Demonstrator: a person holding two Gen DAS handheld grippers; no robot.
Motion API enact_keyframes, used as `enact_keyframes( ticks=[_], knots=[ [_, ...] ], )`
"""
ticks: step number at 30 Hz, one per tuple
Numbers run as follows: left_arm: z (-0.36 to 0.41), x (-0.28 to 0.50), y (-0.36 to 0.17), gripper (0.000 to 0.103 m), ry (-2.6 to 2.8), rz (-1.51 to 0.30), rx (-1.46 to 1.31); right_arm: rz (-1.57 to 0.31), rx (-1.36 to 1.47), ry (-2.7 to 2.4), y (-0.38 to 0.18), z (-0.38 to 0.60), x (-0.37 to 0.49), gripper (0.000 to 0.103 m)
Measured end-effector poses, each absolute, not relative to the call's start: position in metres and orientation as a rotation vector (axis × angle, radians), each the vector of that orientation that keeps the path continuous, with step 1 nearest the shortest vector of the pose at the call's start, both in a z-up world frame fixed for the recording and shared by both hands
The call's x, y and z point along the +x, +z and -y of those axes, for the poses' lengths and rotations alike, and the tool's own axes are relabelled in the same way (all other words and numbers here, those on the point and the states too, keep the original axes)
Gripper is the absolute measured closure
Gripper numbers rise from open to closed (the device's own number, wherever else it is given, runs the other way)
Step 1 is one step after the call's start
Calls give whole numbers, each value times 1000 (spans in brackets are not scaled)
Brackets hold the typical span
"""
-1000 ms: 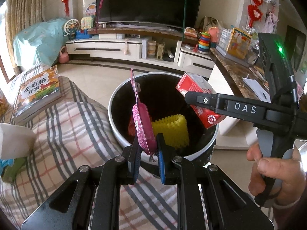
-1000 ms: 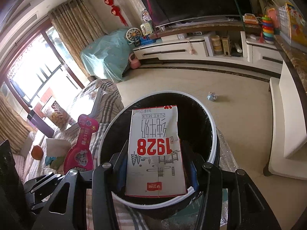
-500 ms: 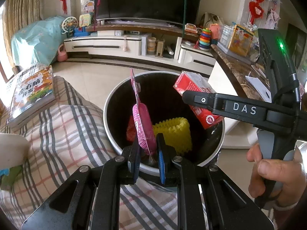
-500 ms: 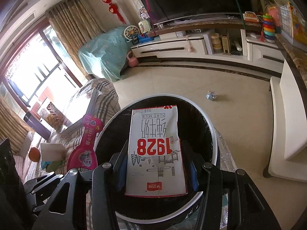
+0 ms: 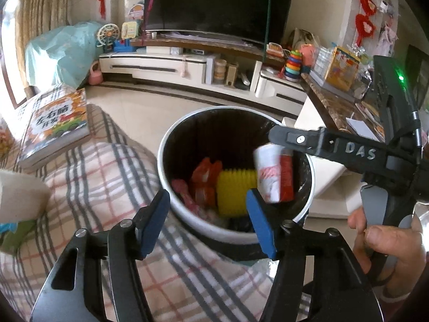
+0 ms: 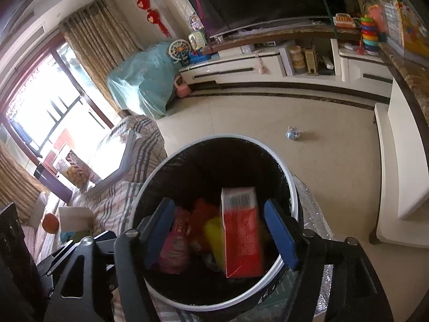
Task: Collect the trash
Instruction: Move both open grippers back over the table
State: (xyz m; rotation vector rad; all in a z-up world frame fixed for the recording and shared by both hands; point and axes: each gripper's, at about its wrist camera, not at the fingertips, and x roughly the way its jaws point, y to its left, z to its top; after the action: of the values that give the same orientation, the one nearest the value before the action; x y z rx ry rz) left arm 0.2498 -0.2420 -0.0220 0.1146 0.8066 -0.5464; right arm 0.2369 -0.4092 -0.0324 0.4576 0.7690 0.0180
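Beside plaid sofa (image 5: 102, 177), white-rimmed bin (image 5: 171, 145), tiled floor (image 6: 241, 118), television (image 5: 214, 2)

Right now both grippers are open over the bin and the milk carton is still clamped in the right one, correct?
Not clamped. In the right wrist view the right gripper has just opened and the milk carton is loose, blurred, inside the bin. The left gripper is open too.

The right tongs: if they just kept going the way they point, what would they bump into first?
Most likely the milk carton, blurred, in the trash bin straight ahead of the open right tongs. Depth is hard to judge.
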Motion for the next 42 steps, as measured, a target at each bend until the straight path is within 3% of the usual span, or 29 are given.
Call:
enact_keyframes(
  ticks=[6,42],
  knots=[
    [208,232,-26,38,-509,-804,58,-716,478,34,-21,397,216,12],
    [-5,187,-66,37,-165,-863,-182,-851,429,316,-61,220,199,11]
  ],
)
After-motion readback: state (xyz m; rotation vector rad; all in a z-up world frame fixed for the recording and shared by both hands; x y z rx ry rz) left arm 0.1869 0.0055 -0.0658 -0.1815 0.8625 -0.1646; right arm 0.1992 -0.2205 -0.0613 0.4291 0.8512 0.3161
